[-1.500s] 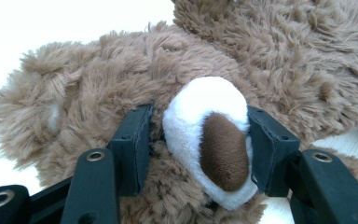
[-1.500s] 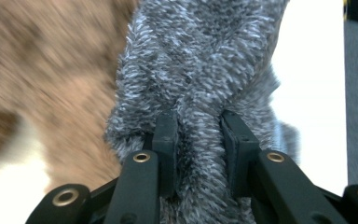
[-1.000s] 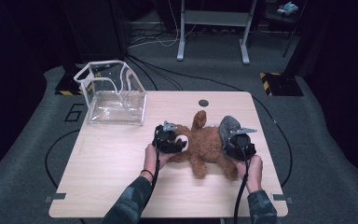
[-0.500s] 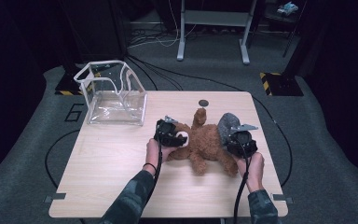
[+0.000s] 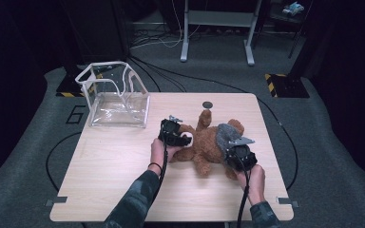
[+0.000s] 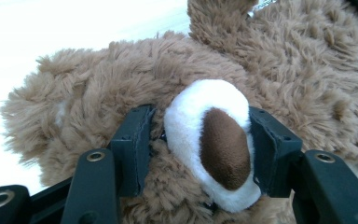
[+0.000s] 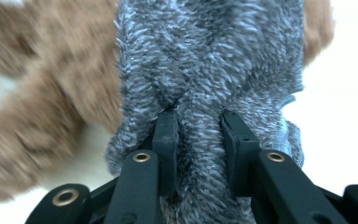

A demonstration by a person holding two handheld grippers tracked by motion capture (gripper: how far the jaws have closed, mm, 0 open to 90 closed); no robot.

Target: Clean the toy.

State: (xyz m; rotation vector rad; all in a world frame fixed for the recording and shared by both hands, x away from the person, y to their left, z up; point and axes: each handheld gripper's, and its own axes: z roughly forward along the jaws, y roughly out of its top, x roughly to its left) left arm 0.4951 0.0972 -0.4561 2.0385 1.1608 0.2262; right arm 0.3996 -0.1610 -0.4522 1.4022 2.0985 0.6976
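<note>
A brown plush bear point(image 5: 204, 145) is lying on the right half of the tabletop point(image 5: 109, 161), wearing a grey fuzzy garment point(image 5: 225, 135) bunched over its right-hand part. The left claw point(image 5: 177, 137) is closing on the bear's white and brown muzzle point(image 6: 214, 140), pads pressing into it from both sides. The right claw point(image 5: 240, 159) is pinching a fold of the grey garment point(image 7: 205, 93), its jaws drawn close around the pile.

Judging from these grips, the work looks like taking the garment off the bear, or putting it on; which of the two is hard to tell. Both holds are set, but the grey fabric is still sitting on the bear's body, so the pulling itself seems yet to be done. A clear plastic bag point(image 5: 116, 97) is standing open at the far left of the tabletop, well apart from the bear and untouched; it may be meant for packing afterwards.

The tabletop is pale wood with rounded corners and a small dark disc point(image 5: 207, 104) near its far edge. Around it, grey carpet point(image 5: 323, 142) is carrying black cables, and a metal stand point(image 5: 216, 28) is standing in the dark far background.
</note>
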